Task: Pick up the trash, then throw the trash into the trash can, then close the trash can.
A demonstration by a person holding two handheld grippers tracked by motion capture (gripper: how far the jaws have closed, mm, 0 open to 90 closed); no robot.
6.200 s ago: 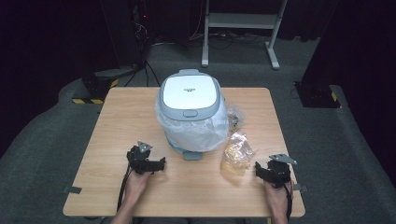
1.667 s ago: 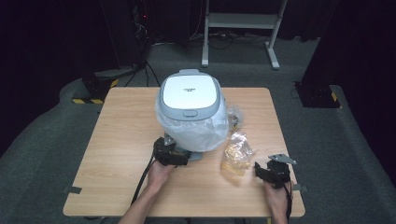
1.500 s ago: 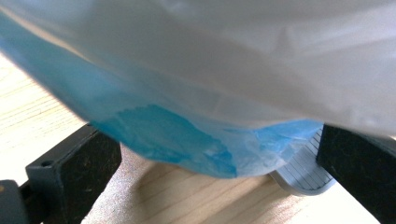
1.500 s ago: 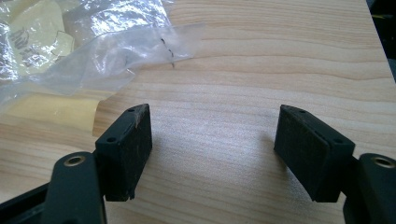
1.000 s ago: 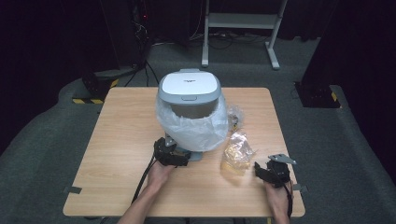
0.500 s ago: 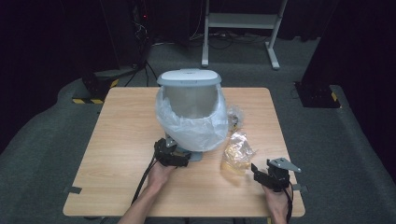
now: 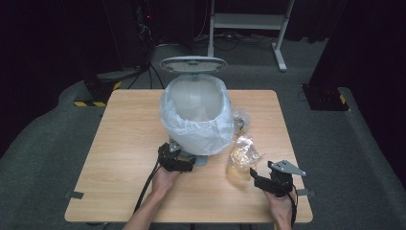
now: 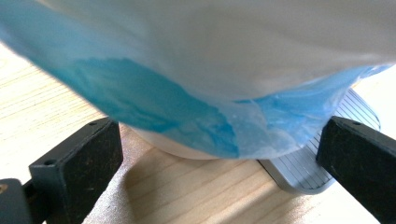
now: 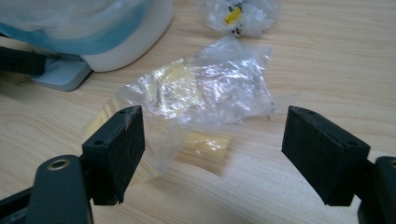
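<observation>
Two tools are seen on the wooden worktop (image 7: 119, 143). The left tool (image 7: 179, 160) is set against the foot pedal (image 8: 308, 163) of the lined bin (image 7: 198, 115), its jaws apart with nothing clamped; the lid (image 7: 194, 63) stands raised. The right tool (image 9: 210, 154) has just been opening, its jaws spread wide and released, with the crumpled clear wrapper (image 9: 201, 98) lying on the worktop just ahead of them, beside the bin.

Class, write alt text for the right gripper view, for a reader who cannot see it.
The right hand-held gripper, jaws wide open after just opening further, faces a crumpled clear plastic wrapper lying on the wooden table, with nothing between the pads. Behind it sit the white base of a bin lined with a bag and a smaller wrapper.
</observation>
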